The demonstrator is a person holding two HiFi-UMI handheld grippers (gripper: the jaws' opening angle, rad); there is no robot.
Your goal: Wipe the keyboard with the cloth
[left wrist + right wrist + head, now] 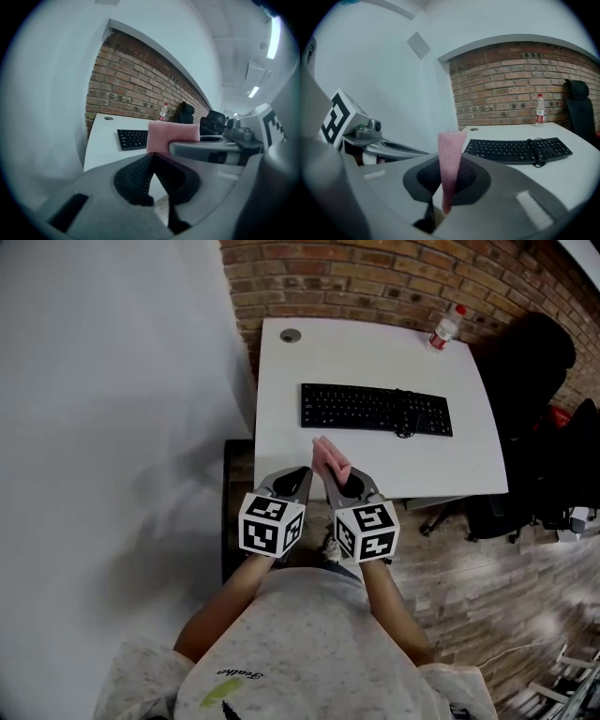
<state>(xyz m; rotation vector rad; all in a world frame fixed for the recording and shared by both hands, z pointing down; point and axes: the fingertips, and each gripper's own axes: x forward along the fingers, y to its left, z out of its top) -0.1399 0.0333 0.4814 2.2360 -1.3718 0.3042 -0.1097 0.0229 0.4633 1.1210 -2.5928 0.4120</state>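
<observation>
A black keyboard (375, 409) lies across the middle of the white desk (281, 381), with a dark cable looped over its right part. Both grippers hover side by side over the desk's near edge, short of the keyboard. My right gripper (339, 476) is shut on a folded pink cloth (328, 459), which sticks up between its jaws (450, 154). My left gripper (300, 474) is shut with nothing in it, its pads meeting at the tips (153, 157). In the left gripper view, the pink cloth (172, 135) shows just to its right, in front of the keyboard (132, 138).
A plastic bottle with a red cap (446, 327) stands at the desk's far right corner. A round cable hole (290, 335) sits at the far left. Black office chairs (530, 362) crowd the right side. A brick wall runs behind, a white wall on the left.
</observation>
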